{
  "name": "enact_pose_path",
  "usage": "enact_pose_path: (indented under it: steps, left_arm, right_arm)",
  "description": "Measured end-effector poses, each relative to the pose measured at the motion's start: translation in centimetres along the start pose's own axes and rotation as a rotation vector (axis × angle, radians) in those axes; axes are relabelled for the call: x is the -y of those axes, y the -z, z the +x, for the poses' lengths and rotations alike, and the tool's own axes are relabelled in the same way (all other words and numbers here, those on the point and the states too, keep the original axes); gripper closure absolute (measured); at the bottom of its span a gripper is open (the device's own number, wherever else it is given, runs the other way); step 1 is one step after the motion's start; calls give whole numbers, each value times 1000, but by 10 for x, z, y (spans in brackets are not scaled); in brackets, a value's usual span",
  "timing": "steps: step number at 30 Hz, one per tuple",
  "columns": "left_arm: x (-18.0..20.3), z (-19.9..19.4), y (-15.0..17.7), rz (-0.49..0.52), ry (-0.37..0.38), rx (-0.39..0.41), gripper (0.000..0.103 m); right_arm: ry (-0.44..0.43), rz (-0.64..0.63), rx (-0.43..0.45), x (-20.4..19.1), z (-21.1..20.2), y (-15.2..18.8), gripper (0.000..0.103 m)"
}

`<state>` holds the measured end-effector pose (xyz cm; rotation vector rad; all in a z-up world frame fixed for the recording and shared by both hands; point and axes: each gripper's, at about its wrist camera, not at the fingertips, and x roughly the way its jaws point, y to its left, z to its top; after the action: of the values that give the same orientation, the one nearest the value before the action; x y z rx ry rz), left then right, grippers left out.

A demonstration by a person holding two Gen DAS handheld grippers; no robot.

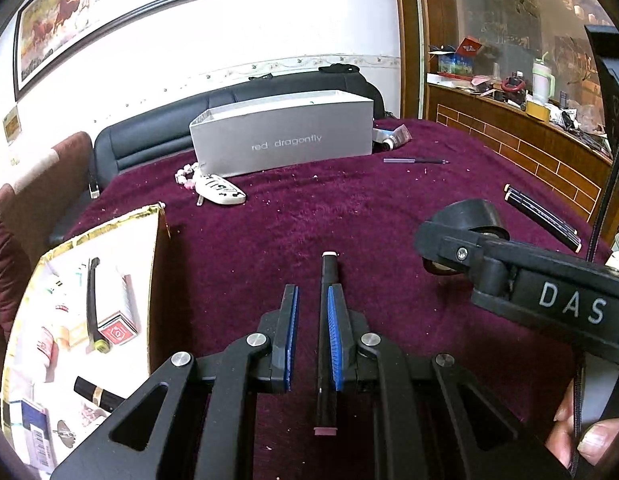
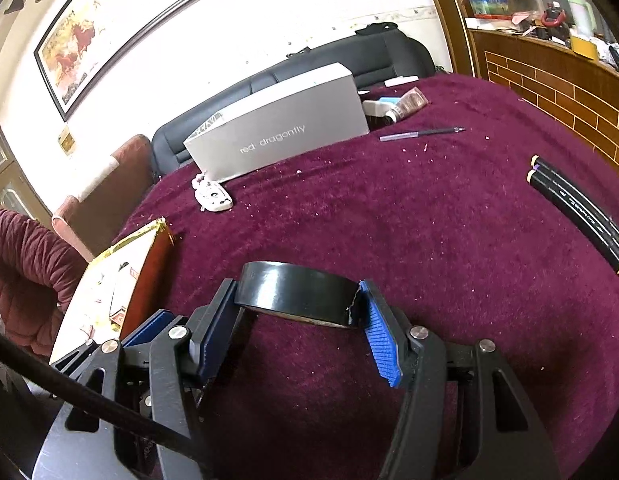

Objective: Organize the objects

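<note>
The left gripper point(image 1: 312, 304) has its jaws drawn in around a black marker point(image 1: 327, 344), which lies lengthwise between the blue pads and against the right-hand one; a gap shows beside the left pad, so the hold looks loose on that side, though the jaws are as close as they go. The marker's pale tip points away from the camera, and its pinkish end sits back near the gripper's body. The right gripper point(image 2: 297, 304) is clamped on a roll of black tape point(image 2: 295, 294), its jaws about half apart with the roll spanning the gap between the pads, above the purple cloth point(image 2: 389, 220). In the left wrist view that roll shows at the right, held at the tip of the other gripper. An open box with a gold edge point(image 1: 109, 280) sits at the left, with small items inside. Farther back stands a grey box point(image 1: 283, 136), with a white remote point(image 1: 223, 194) just in front of it. A pen point(image 2: 421, 134) lies near the grey box, and two black markers point(image 2: 577, 212) lie side by side at the right.
</note>
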<state>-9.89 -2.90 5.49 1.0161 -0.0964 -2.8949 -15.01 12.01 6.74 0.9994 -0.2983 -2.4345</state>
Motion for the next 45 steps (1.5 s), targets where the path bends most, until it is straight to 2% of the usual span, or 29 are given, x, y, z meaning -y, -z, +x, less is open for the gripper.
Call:
enact_pose_path:
  steps: [19,45]
  left_arm:
    - [8,-6,3,59,-96,52,92]
    - [9,-24,15,80,-152,46,92]
  right_arm:
    - [-26,-55,42,-11,-13,-3,43]
    - [-41,-37,70,-1,-18,-11,43]
